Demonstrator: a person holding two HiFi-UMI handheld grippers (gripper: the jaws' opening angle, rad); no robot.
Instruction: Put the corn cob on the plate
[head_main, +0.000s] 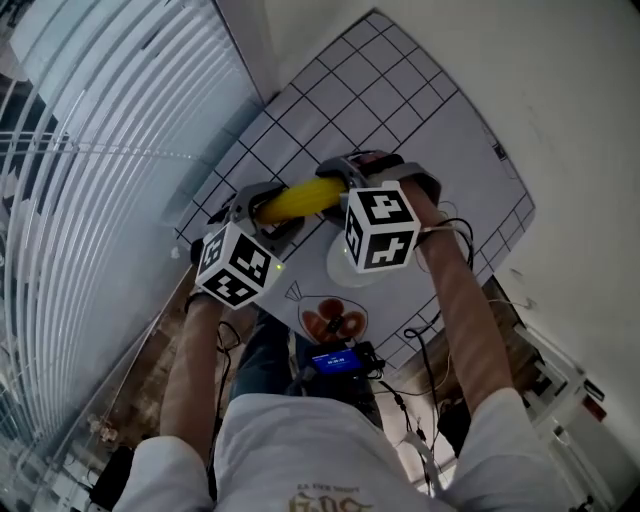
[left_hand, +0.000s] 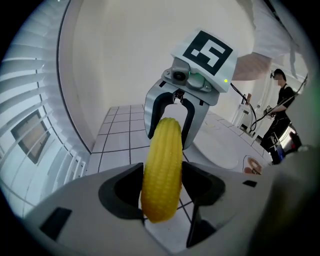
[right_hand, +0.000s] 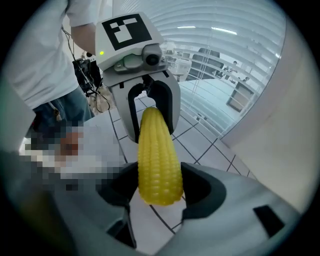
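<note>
The plate (head_main: 337, 266) is mostly hidden behind the right tool (head_main: 345, 180), which, like the left tool (head_main: 262, 208), is clamped wide on one end of the corn cob (head_main: 300, 200).

The left gripper (head_main: 262, 208) and right gripper (head_main: 345, 180) face each other, each clamped on one end of the corn (head_main: 298, 200), the left on its left end and the right on its right end. Both tilt downward. The two bare forearms (head_main: 470, 310) stretch forward from the body, running side by side behind the corn.
</note>
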